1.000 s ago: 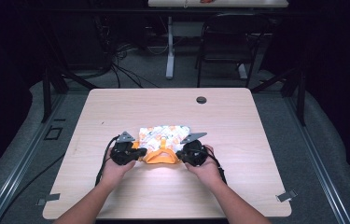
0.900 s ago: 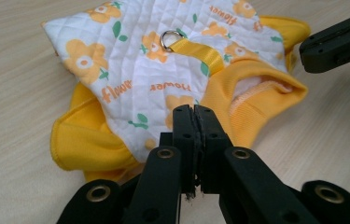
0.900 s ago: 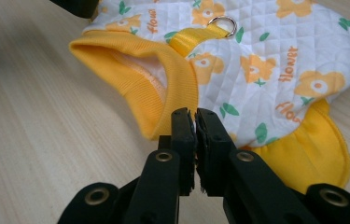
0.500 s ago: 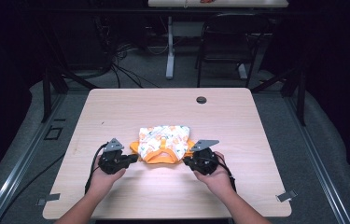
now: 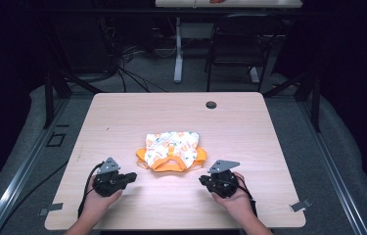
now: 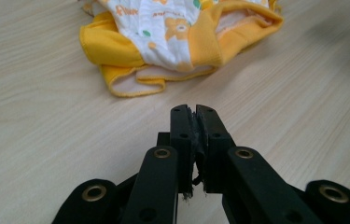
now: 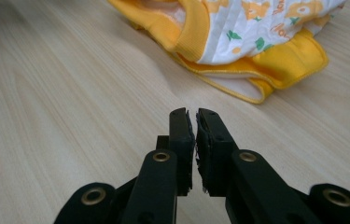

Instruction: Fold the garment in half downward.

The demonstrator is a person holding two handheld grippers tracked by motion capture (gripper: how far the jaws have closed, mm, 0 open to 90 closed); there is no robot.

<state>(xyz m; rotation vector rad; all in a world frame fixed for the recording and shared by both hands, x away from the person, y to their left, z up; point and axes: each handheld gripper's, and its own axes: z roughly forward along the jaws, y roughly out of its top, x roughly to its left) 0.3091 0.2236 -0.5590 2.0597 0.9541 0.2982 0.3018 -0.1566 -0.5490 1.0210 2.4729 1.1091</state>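
High view, left to right: we hold left gripper (image 5: 131,176) near table (image 5: 122,112) front edge, jaws closed, empty. Folded garment (image 5: 172,151) lies mid-table, apart from both tools. Right gripper (image 5: 203,180) closed, empty. Folding looks complete. Since earlier frame, we have drawn both grippers back from garment.

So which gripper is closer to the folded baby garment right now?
Left, narrowly. The left gripper sits just off the garment's near-left corner; the right gripper lies off its near-right corner, slightly farther back. Both are shut, touching nothing.
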